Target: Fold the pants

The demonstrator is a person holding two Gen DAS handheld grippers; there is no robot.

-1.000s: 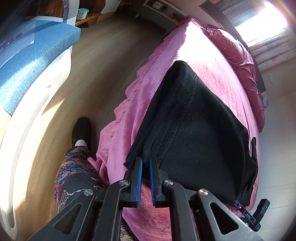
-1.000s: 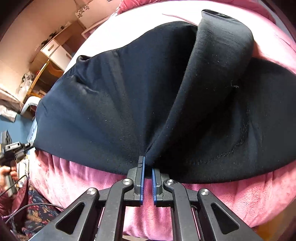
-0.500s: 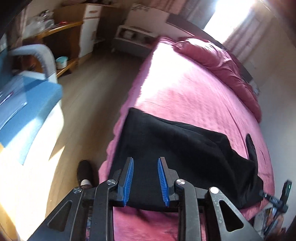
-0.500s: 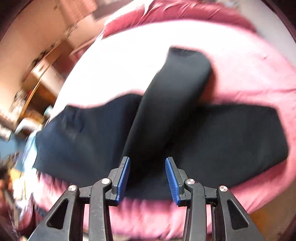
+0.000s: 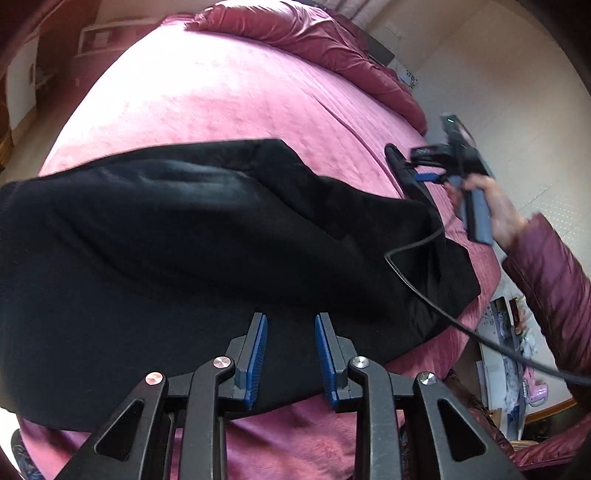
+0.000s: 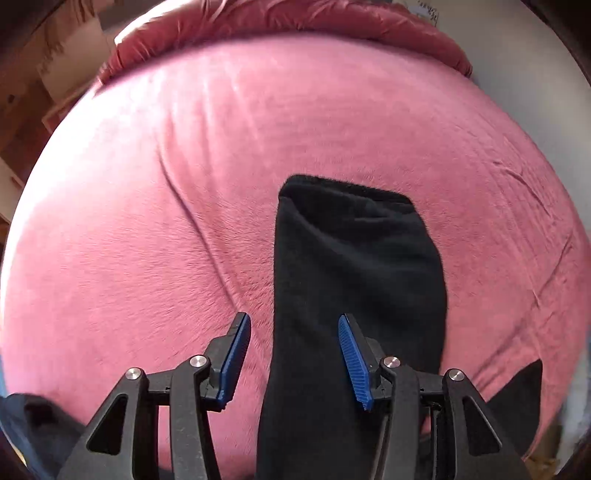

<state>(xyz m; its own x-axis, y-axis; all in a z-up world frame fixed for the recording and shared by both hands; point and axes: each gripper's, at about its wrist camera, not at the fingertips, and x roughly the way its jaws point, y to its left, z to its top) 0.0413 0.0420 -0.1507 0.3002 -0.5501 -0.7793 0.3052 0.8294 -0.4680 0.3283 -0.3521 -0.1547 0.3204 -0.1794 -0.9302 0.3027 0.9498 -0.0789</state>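
- Lying across the near part of the pink bed [image 5: 229, 99], the black pants [image 5: 184, 240] stretch sideways along the bed's front edge, with a raised fold running over their upper layer.
- Left gripper [image 5: 288, 354]: released, its blue pads apart and gripping nothing; seen from its own camera, it hangs above the pants near the bed's front edge.
- Right gripper [image 6: 291, 360]: jaws opening, with no pad pressing on cloth; one pant leg [image 6: 354, 266] lies flat on the bed below the gap and reaches away from the bed's front edge, ending in a square hem.
- In the left view, the right gripper [image 5: 428, 177] appears over the bed's right side, carried by a hand [image 5: 495, 206] in a maroon quilted sleeve [image 5: 550, 273], with a black cable [image 5: 424, 295] trailing across the pants.
- A red quilt [image 5: 314, 33] is bunched at the bed's far end.
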